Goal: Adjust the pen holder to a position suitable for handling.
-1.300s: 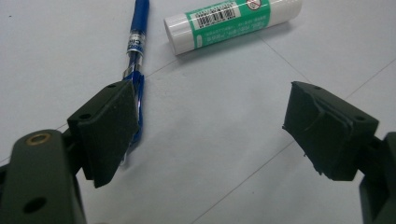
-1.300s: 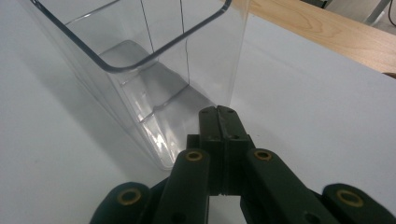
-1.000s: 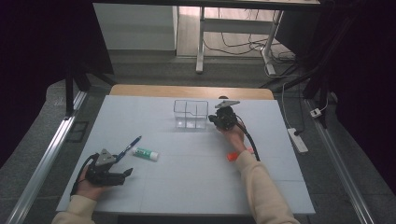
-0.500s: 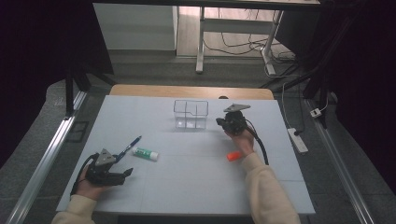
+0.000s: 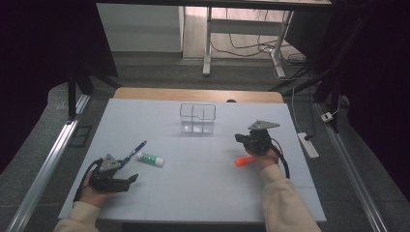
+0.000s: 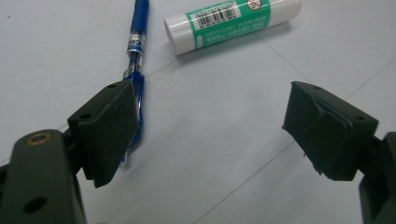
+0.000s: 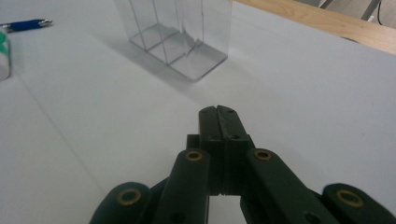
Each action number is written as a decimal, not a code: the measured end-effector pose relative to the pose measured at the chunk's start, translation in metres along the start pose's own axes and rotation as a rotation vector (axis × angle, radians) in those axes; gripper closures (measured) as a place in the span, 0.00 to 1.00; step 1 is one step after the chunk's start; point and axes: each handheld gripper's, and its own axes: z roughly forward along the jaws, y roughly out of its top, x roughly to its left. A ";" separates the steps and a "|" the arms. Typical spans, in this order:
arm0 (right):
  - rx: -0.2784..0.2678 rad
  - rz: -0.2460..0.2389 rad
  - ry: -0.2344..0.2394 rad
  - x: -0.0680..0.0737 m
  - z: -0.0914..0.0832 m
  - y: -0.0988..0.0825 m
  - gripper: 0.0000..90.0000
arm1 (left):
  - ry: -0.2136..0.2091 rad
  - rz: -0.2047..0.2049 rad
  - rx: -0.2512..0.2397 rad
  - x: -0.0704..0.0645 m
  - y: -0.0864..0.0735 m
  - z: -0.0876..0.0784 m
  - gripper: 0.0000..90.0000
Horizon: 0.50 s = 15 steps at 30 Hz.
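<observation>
My left gripper rests near the table's front left corner, open with nothing between its jaws. Just beyond its left jaw lies a blue pen, and a green-and-white glue stick lies a little farther on. My right gripper is held right of centre, shut on nothing, and points toward a clear divided box at the back middle. An orange marker lies on the mat by the right hand.
The white mat covers the table, with a wooden strip along its far edge. A white power strip lies on the floor off the right side. Metal rails run along both sides.
My right gripper has drawn back from the clear box, toward the person and to the right. The left gripper, pen, glue stick and marker have stayed put.
</observation>
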 end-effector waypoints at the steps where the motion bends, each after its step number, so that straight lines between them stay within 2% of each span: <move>1: -0.005 0.004 0.000 0.001 -0.003 -0.003 0.96 | 0.000 0.001 -0.001 0.000 0.000 0.000 0.20; 4: -0.026 0.033 0.002 0.004 -0.015 -0.011 0.76 | 0.000 0.002 -0.005 -0.001 0.000 -0.001 0.20; 7: -0.051 0.058 0.000 0.006 -0.028 -0.017 0.62 | 0.000 0.001 -0.005 0.000 0.000 -0.001 0.20; 8: -0.064 0.064 0.000 0.007 -0.032 -0.020 0.59 | 0.000 0.001 -0.005 0.000 0.000 -0.001 0.20; 11: -0.078 0.039 -0.026 0.012 -0.046 -0.030 0.51 | 0.001 -0.002 -0.004 0.000 0.000 -0.001 0.20; 12: -0.078 0.039 -0.026 0.012 -0.046 -0.030 0.51 | 0.003 -0.003 -0.002 0.000 0.000 -0.001 0.20; 15: -0.091 0.032 -0.029 0.016 -0.064 -0.046 0.46 | 0.003 -0.003 -0.006 0.000 0.000 -0.001 0.20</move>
